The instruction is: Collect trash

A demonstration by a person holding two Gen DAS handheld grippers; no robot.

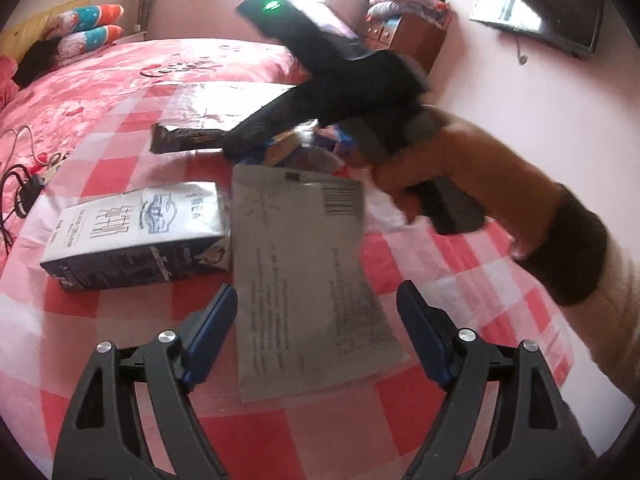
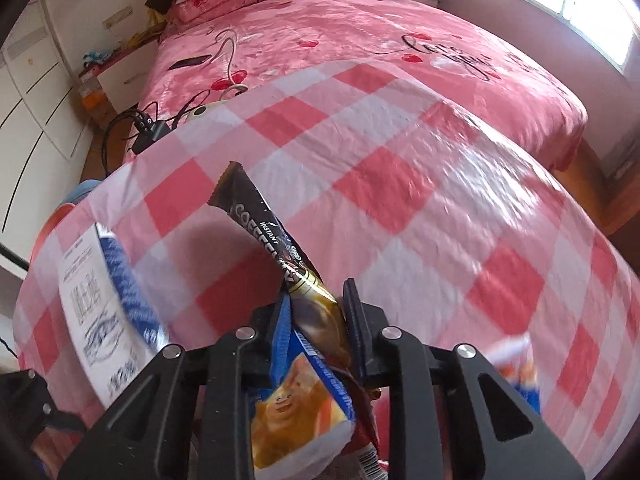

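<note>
Wrappers fill the right gripper (image 2: 316, 312), its jaws clamped on a coffee sachet (image 2: 272, 240) and snack packet (image 2: 296, 400) (gathering step). Left gripper (image 1: 316, 336) hangs apart over the grey pouch (image 1: 304, 272) on the checked cloth (image 1: 440, 256); closing on it looks next.

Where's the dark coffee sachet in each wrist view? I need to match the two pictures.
Left wrist view: coffee sachet sits upper centre-left, its far end poking out left of the right tool's black body.
Right wrist view: the sachet stands centre, rising up-left out of the right tool, whose pads pinch it with a blue snack wrapper.
Shared landmark: the white-and-blue carton, left of the sachet in both.
</note>
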